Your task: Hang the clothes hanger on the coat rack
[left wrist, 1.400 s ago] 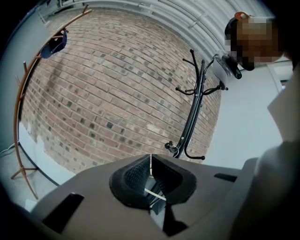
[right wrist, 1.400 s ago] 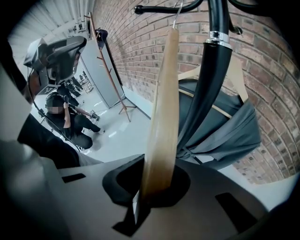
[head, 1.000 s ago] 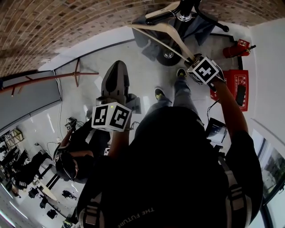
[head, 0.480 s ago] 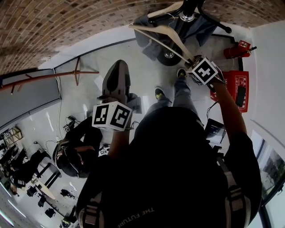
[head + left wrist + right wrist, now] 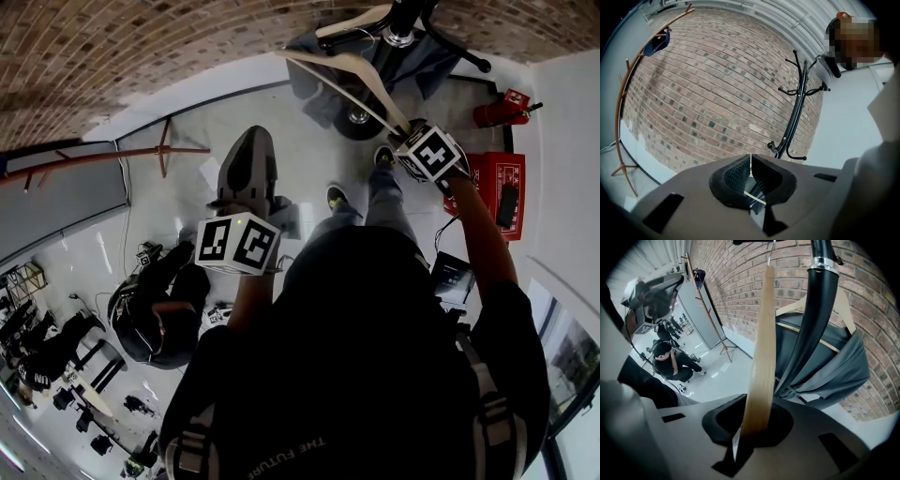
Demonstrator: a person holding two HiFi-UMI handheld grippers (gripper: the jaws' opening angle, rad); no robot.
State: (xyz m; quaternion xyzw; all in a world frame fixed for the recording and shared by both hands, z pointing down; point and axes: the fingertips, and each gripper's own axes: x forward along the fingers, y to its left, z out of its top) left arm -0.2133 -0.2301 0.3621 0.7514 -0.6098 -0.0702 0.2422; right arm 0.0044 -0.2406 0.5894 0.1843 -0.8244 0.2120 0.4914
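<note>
My right gripper (image 5: 405,127) is shut on one end of a pale wooden hanger (image 5: 342,73), held up beside the black coat rack (image 5: 398,21). In the right gripper view the hanger (image 5: 759,348) rises from the jaws (image 5: 757,425) to its metal hook (image 5: 771,250), just under a black rack arm; I cannot tell whether they touch. The rack's pole (image 5: 811,324) stands right behind it. My left gripper (image 5: 247,141) hangs lower at the left, shut (image 5: 750,171) on nothing, facing the brick wall with the coat rack (image 5: 796,105) off to its right.
A grey garment (image 5: 834,366) hangs on a second wooden hanger (image 5: 352,19) on the rack. A red fire extinguisher (image 5: 497,111) and red box (image 5: 502,183) stand at right. A person (image 5: 155,314) crouches on the floor at left, near a brown wooden stand (image 5: 122,159).
The crouching person at the left has shifted across the floor. Both grippers and the hanger have barely moved.
</note>
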